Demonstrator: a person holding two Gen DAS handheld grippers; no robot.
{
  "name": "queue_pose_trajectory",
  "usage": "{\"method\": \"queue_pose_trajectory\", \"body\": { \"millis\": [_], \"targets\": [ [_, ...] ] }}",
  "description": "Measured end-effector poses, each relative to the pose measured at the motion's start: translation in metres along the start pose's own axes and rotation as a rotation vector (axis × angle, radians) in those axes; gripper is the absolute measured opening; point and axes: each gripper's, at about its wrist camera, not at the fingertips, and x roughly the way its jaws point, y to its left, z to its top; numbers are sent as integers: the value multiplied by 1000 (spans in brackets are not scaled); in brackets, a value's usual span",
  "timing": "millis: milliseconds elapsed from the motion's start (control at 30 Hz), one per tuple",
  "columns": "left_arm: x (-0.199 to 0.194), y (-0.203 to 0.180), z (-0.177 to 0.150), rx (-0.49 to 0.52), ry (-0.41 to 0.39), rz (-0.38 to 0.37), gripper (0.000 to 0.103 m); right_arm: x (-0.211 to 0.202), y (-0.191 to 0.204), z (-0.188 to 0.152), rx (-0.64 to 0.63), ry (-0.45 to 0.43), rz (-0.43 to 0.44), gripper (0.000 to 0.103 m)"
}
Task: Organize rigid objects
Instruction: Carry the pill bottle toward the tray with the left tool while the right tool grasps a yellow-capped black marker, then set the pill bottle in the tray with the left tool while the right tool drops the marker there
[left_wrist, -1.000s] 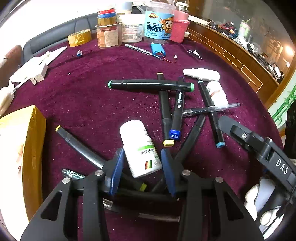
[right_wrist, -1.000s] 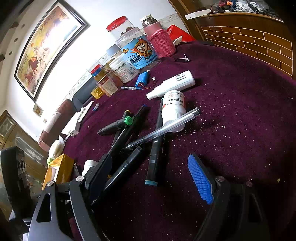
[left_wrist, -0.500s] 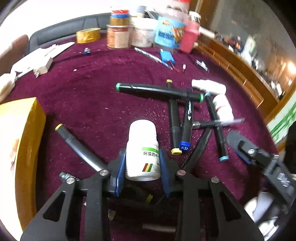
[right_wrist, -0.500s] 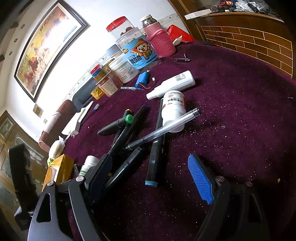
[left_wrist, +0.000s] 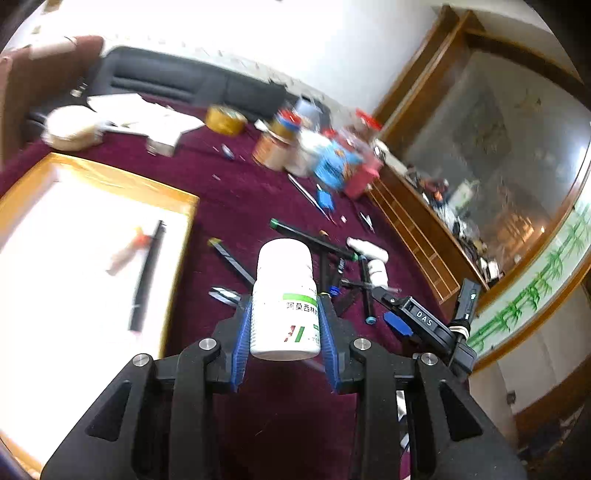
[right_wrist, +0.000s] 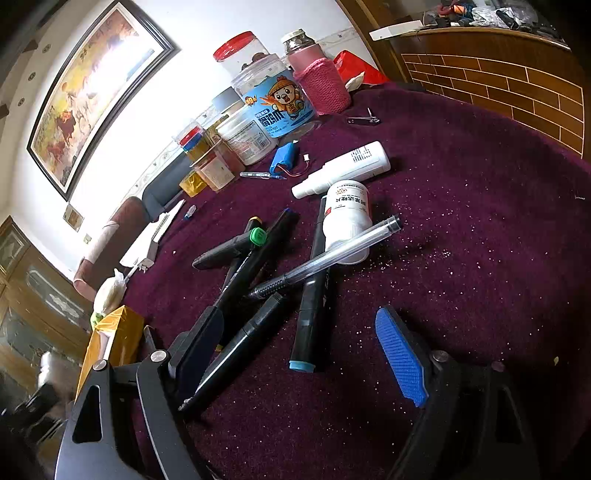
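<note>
My left gripper (left_wrist: 284, 317) is shut on a white pill bottle (left_wrist: 283, 299) with a green-striped label and holds it high above the purple table. A gold-rimmed white box (left_wrist: 92, 258) lies below to the left with a black marker (left_wrist: 146, 273) and an orange-tipped item inside. My right gripper (right_wrist: 299, 354) is open and empty, low over the table near a heap of black markers (right_wrist: 258, 251), a clear pen (right_wrist: 325, 258), a second white pill bottle (right_wrist: 347, 214) and a white spray bottle (right_wrist: 343, 168).
Jars and tubs (right_wrist: 266, 110), a pink knitted bottle (right_wrist: 317, 81), a blue battery pack (right_wrist: 284, 155) and nail clippers (right_wrist: 364, 119) stand at the table's far side. A brick-pattern wooden counter (right_wrist: 517, 81) borders the right. Tape roll (left_wrist: 225, 120) and papers (left_wrist: 140, 116) lie far left.
My left gripper closed on the white pill bottle, lifted it off the table and swung left toward the gold-rimmed box. The right gripper has stayed still and open.
</note>
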Motion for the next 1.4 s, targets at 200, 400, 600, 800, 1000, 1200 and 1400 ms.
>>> {"method": "queue_pose_trajectory", "body": {
  "millis": [200, 400, 600, 800, 1000, 1200, 1400],
  "targets": [
    [-42, 31, -2, -44, -73, 6, 31, 3, 5, 0, -25, 17, -16, 84],
    [-56, 53, -5, -61, -105, 6, 31, -25, 49, -8, -182, 64, -26, 79],
    [-51, 66, -8, -74, -93, -17, 31, 3, 142, -38, -511, 230, 31, 61],
    [-53, 90, -4, -103, -95, 15, 31, 66, 184, -45, -614, 335, 19, 35],
    [-46, 114, 0, -145, -79, 41, 31, 109, 194, -41, -611, 404, 6, 28],
    [-35, 126, -1, -167, -48, 55, 31, 119, 204, -51, -670, 391, -25, 22],
    [-36, 127, -1, -169, -35, 76, 31, 113, 201, -47, -649, 353, -43, 13]
  ]
}}
